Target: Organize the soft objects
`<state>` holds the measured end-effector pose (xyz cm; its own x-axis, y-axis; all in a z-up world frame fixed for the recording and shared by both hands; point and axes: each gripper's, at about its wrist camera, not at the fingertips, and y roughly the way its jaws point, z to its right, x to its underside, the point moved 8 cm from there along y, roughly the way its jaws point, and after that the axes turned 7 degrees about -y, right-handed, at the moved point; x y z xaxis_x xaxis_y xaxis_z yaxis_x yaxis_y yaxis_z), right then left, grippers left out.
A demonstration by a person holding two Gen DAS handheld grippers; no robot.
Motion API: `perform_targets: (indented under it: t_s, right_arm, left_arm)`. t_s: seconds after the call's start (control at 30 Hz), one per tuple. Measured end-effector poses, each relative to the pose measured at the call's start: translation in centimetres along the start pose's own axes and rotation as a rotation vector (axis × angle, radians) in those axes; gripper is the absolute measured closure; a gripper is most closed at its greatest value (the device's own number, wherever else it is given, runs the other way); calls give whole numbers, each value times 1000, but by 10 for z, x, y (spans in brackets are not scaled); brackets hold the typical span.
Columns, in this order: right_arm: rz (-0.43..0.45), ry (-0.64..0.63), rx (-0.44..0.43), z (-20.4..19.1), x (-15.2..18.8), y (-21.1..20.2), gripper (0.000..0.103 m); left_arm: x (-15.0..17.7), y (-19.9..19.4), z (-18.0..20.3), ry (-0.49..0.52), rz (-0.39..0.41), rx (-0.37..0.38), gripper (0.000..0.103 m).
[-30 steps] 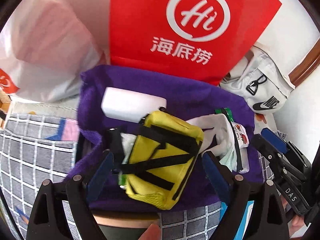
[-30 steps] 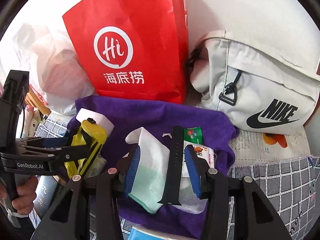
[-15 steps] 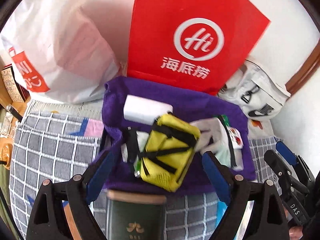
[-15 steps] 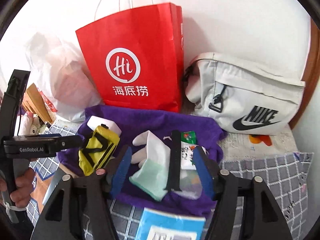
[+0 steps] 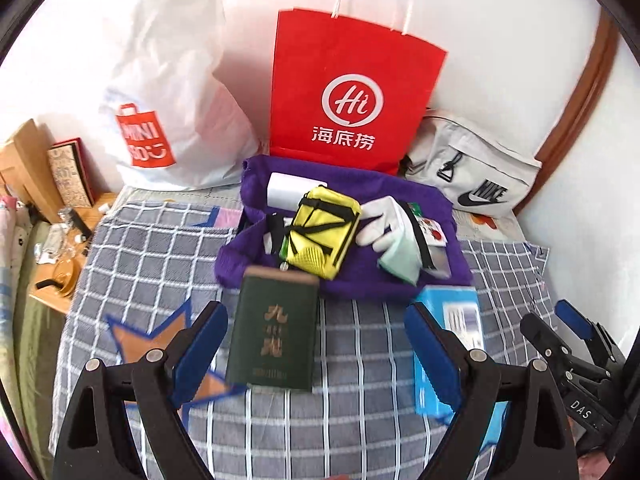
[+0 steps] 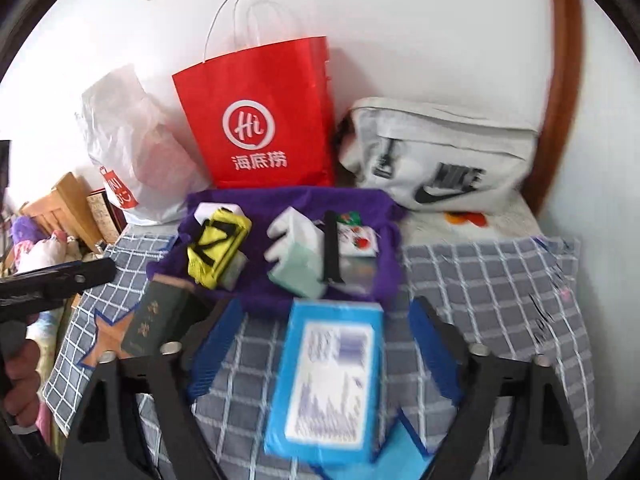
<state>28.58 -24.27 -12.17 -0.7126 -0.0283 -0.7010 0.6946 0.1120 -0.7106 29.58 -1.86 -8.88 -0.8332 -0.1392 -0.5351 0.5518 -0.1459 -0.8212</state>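
Now right gripper opening, backed off purple cloth — empty

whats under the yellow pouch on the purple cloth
The yellow pouch lies on the purple cloth, overlapping a white box and a black strap; anything more is hidden.

place: home bedroom | cue: checked bedspread, wooden nightstand, shopping bags

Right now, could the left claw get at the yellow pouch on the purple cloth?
Probably yes. The left claw is open and empty, and the yellow pouch lies uncovered on the purple cloth. Only the flat green book lies between them, low enough to pass over.
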Motion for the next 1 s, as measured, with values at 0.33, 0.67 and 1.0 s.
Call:
perform_targets:
  t_s: [0.33,0.67,1.0]
  right_arm:
    - [25,3,8,-5,60,-74,3]
    - [51,-31,53,-23,102,-125,3]
    - [90,-26,42,-32,126,-170,3]
  left_arm:
    - [73,-51,-8,9,38,-24,13]
    - [122,-97,-15,-6,84,-31,13]
    - [148,-132,-12,-16,128,-17,13]
